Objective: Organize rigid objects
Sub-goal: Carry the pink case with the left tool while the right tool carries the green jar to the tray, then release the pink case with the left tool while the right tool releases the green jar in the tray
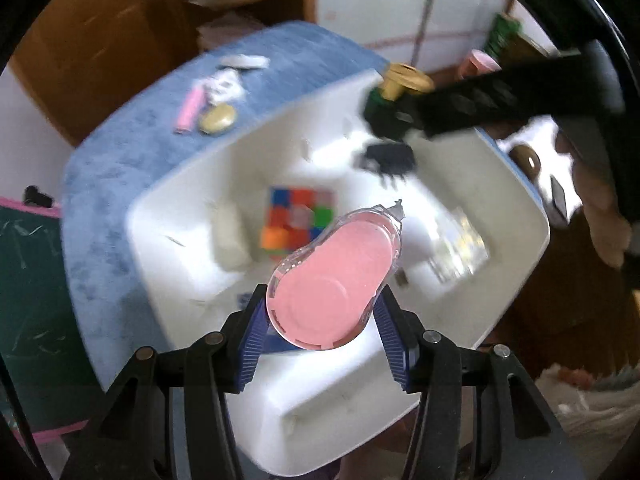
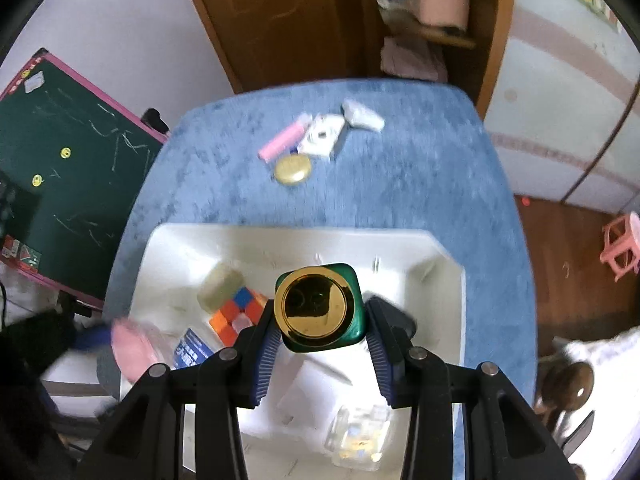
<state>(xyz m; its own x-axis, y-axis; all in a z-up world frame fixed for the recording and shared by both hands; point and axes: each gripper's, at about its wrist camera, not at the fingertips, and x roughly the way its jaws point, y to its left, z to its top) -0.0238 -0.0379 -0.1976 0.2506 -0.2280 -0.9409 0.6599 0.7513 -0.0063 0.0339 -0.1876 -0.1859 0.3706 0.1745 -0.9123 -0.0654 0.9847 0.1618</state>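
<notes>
Ribbed blue pads of the left gripper (image 1: pixel 322 322) clamp a flat pink teardrop-shaped correction-tape dispenser (image 1: pixel 332 280) over the white plastic bin (image 1: pixel 516 200). Right gripper (image 2: pixel 320 334) pinches a glossy green square bottle with gold cap (image 2: pixel 320 308) above the same bin, where a colourful puzzle cube (image 2: pixel 236 314) lies.

A large white plastic bin (image 2: pixel 448 280) sits on the near part of the blue-covered table (image 2: pixel 420 184). In it lie a multicoloured puzzle cube (image 2: pixel 236 312), a pale rounded block (image 2: pixel 220 286) just behind it, and a clear plastic case (image 2: pixel 360 436) nearer (right side). Behind the bin, a pink tube (image 2: pixel 280 142) and a round gold disc (image 2: pixel 293 169) lie side by side.
</notes>
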